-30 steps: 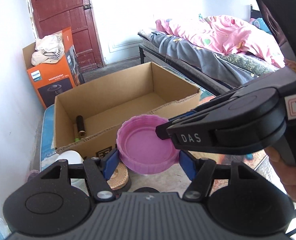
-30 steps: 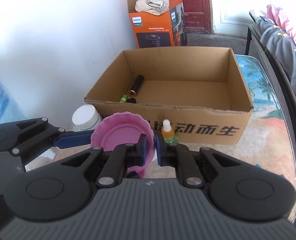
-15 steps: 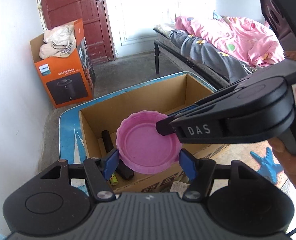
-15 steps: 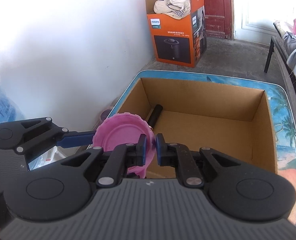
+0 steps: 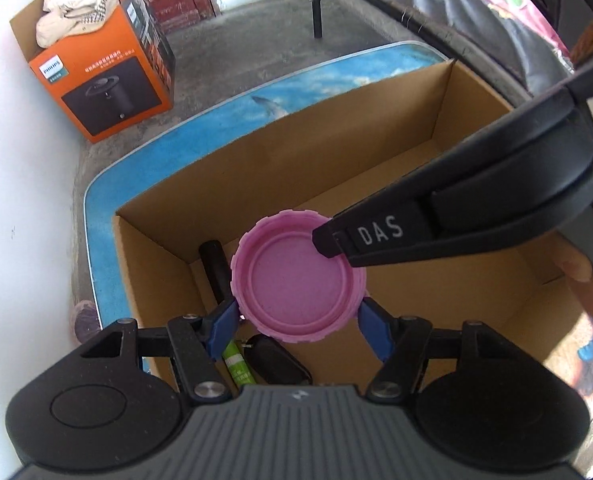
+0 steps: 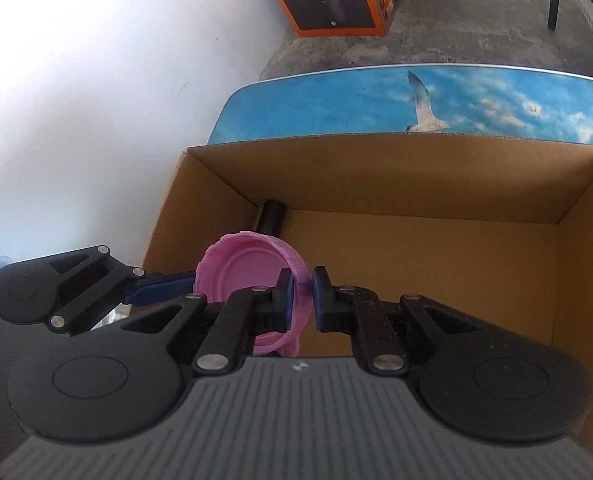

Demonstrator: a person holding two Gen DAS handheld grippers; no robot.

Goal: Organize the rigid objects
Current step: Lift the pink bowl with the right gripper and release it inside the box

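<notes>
Far off to the left of both sets of fingers, an orange appliance box (image 5: 104, 80) stands on the concrete floor against the white wall, with a cream cloth bundle (image 5: 74, 20) heaped in its open top.

Nearer, the left gripper (image 5: 296, 326) points down into an open cardboard box (image 5: 376, 128) that sits on a table (image 6: 476, 100) printed with blue sky and a gull. Its blue fingers (image 5: 220, 326) stand partway apart, one on each side of a pink lid (image 5: 298, 280); they touch or nearly touch the ribbed rim, and I cannot tell whether they press on it. The lid hangs over the left end of the cardboard box, its hollow side facing up toward the left wrist camera.

Just beyond the left finger, a black cylinder (image 5: 215, 266) lies on the box floor along the left wall. Below the lid, close to the gripper body, lie a green tube (image 5: 238, 366) and a flat black object (image 5: 278, 360).

From the right, the right gripper (image 6: 302, 296) reaches across, marked DAS on its side. Its fingers (image 6: 286, 300) are closed tight on the lid's wall, one pad inside the rim and one outside, at the lid's upper right edge as the left wrist view shows it. A hand (image 5: 592, 292) holds its handle at the far right.

Ahead of the right fingers, the rest of the box floor is bare cardboard. Beyond the box on the right runs a bed (image 5: 476, 12) with grey bedding.
</notes>
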